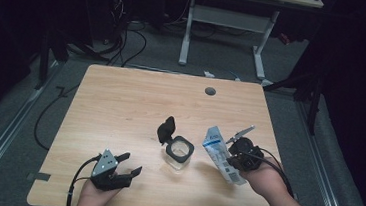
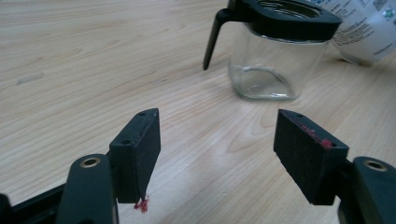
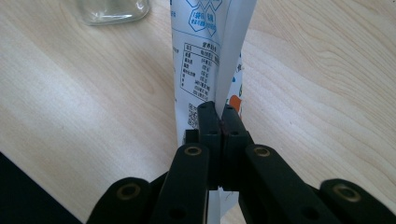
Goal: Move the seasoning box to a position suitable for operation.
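Right gripper (image 3: 219, 122): clenched on the white printed pouch (image 1: 220, 154), lifted and tilted.
Left gripper (image 1: 124, 167): released, jaws wide (nothing between).
Glass jar (image 1: 179, 152): lid flipped open, between both.

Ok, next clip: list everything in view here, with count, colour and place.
table: 1, light wood, centre of the high view
glass jar: 1, clear with black rim and open black lid, middle of table
pouch: 1, white and blue printed, right of the jar, pinched at its edge
grommet: 1, grey, far edge of table
second desk: 1, white legs, behind
cables: several, black, on the floor
left gripper: 1, black, fingers apart, near left
right gripper: 1, black, fingers shut on the pouch
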Demonstrator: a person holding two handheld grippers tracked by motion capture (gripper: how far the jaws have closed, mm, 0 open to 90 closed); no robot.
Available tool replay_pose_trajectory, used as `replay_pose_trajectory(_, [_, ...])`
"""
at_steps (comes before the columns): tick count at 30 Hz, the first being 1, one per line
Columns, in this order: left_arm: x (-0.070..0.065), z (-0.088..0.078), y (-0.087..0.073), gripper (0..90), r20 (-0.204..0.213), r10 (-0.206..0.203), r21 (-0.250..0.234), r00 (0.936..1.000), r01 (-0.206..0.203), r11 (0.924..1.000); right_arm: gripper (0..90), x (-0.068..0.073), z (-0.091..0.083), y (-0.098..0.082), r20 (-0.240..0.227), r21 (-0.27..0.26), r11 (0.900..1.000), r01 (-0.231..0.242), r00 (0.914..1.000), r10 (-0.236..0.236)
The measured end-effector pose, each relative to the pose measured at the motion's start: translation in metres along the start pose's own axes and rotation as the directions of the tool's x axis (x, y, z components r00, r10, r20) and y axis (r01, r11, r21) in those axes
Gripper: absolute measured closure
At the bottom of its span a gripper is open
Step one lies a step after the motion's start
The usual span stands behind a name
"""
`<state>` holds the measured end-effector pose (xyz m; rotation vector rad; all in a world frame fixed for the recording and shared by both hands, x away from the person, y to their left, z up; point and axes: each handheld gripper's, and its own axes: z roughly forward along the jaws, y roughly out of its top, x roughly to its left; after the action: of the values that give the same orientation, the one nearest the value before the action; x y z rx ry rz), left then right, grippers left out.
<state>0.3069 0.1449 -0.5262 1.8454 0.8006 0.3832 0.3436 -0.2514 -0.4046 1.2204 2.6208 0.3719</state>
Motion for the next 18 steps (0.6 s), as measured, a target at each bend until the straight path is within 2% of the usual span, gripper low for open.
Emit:
replay_pose_trajectory(5, [-0.015, 0.005, 0.001, 31.3, 0.049, 0.031, -0.004, 0.9983, -0.031, 0.9995, 90.0, 0.005, -0.008, -0.003, -0.005, 0.008, 1.000, 0.024, 0.9997, -0.024])
replay_pose_trajectory(10, [-0.038, 0.016, 0.004, 29.9, 0.095, 0.088, -0.008, 0.9916, -0.087, 0.9961, 90.0, 0.010, -0.017, -0.005, -0.018, -0.003, 0.999, 0.032, 0.9993, -0.032])
replay_pose_trajectory(13, [-0.048, 0.024, 0.006, 28.8, 0.131, 0.090, 0.002, 0.9873, -0.091, 0.9958, 90.0, 0.013, -0.022, -0.005, -0.020, -0.010, 0.999, 0.041, 0.9990, -0.041])
replay_pose_trajectory(18, [-0.066, 0.038, 0.010, 26.5, 0.167, 0.109, 0.004, 0.9800, -0.111, 0.9938, 90.0, 0.017, -0.028, -0.002, -0.034, -0.017, 0.999, 0.052, 0.9980, -0.052])
